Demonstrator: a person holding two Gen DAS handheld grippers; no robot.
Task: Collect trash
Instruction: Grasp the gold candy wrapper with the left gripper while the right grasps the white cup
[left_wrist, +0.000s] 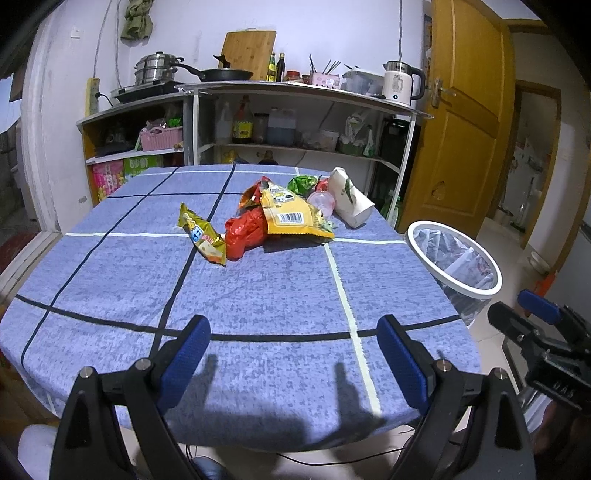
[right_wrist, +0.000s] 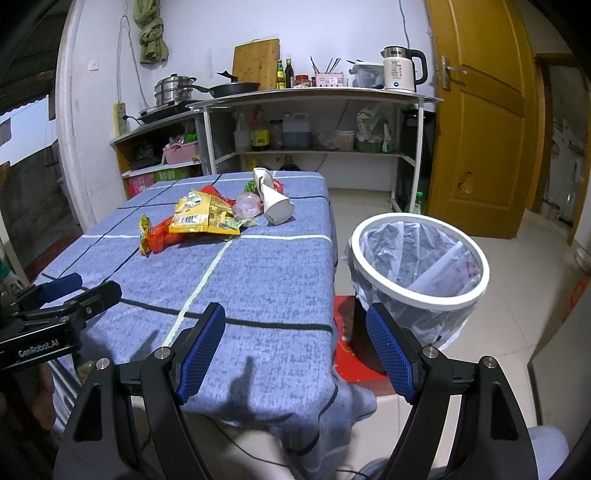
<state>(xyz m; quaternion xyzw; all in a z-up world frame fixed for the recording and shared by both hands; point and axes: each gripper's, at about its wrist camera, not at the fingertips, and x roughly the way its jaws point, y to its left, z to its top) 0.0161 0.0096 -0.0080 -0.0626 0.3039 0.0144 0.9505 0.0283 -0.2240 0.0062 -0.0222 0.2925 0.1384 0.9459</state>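
Both my left gripper (left_wrist: 293, 354) and right gripper (right_wrist: 295, 347) hang wide open and empty near the table edge, wrapper pile (left_wrist: 280, 214) mid-table beside the bin (right_wrist: 417, 258), looks light and crinkly, so I'd pinch an edge.

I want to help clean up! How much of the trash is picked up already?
Hardly any, it seems. The trash bin beside the table has a liner, and something pale may lie inside. Nothing is in hand: the left hand-held gripper and right hand-held gripper are both open. Left on the table: the yellow snack bag, red wrapper, small gold packet, clear cup and white paper cup.
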